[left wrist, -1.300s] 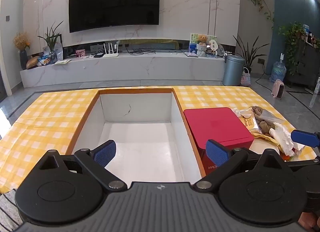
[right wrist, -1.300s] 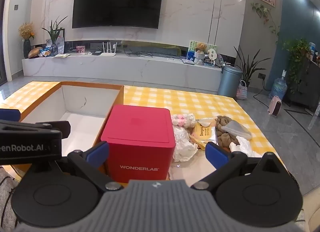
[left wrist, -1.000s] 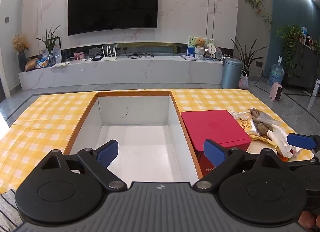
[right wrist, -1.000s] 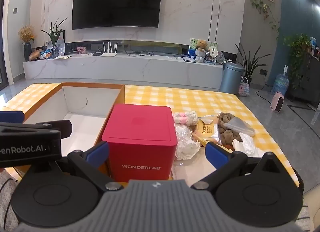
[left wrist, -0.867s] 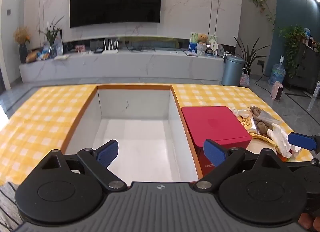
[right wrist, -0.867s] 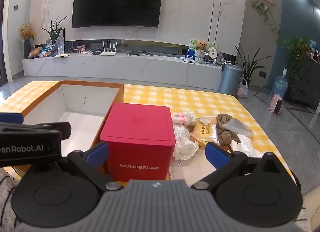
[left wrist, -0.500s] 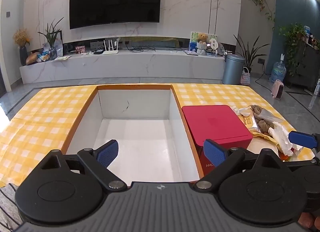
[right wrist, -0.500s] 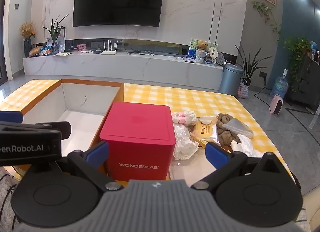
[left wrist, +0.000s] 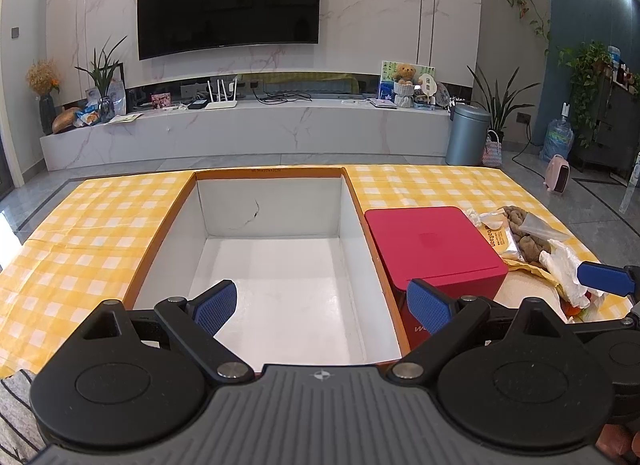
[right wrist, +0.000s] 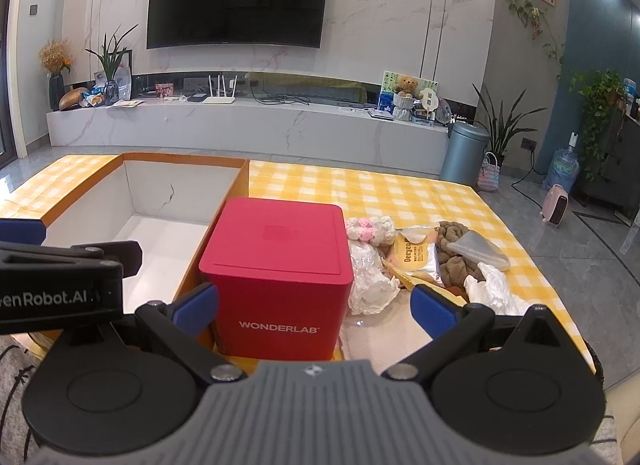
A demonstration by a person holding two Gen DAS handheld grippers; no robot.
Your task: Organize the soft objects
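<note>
Soft stuff is all heaped on the right side of your yellow checked tablecloth point(right wrist: 400, 189), just right of the red WONDERLAB box point(right wrist: 276, 265): a pink and white knitted piece point(right wrist: 370, 225) at the back of the heap, crumpled white plastic point(right wrist: 370, 281) touching the red box's side, a yellow snack packet point(right wrist: 416, 259), a brown towel point(right wrist: 456, 253) with a clear pouch point(right wrist: 478, 251) lying on it, and another white plastic wad point(right wrist: 494, 289) nearest you

Your left gripper point(left wrist: 322, 307) is spread wide, nothing between the blue pads, and it hangs over the near end of the big open carton point(left wrist: 272, 265), the one with white inside walls and an orange rim. You can see the red box pressed right up against that carton's right wall

Your right gripper point(right wrist: 314, 305) is also wide apart and holding nothing; the red box sits between its fingers in the view, a bit further out, and the heap starts around the right fingertip. None of the soft things are touched by either claw, and none of them are in the carton
</note>
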